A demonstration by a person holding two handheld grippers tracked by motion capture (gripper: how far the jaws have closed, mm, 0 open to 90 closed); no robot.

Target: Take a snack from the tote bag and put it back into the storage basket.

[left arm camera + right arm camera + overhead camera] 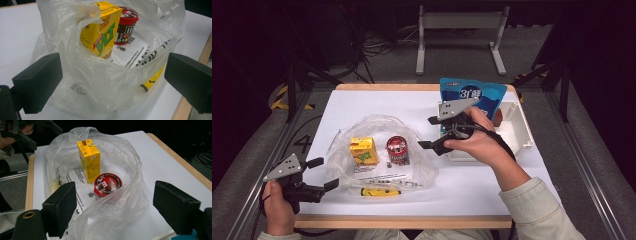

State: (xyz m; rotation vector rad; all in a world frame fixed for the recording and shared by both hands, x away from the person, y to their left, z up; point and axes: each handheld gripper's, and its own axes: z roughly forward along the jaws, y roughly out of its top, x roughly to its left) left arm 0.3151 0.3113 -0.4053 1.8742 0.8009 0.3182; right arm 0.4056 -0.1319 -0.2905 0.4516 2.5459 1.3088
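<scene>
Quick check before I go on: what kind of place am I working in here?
Probably a lab recording bench, not a shop or kitchen. A white-topped table stands on metal rails, with cables on the floor behind and darkness around. Groceries in a plastic bag and a white bin look like props.

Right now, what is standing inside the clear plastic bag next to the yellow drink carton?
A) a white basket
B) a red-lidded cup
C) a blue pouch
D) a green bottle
B: the red-lidded cup stands beside the yellow drink carton inside the clear plastic bag; the blue pouch is outside it, farther back on the table.
</scene>
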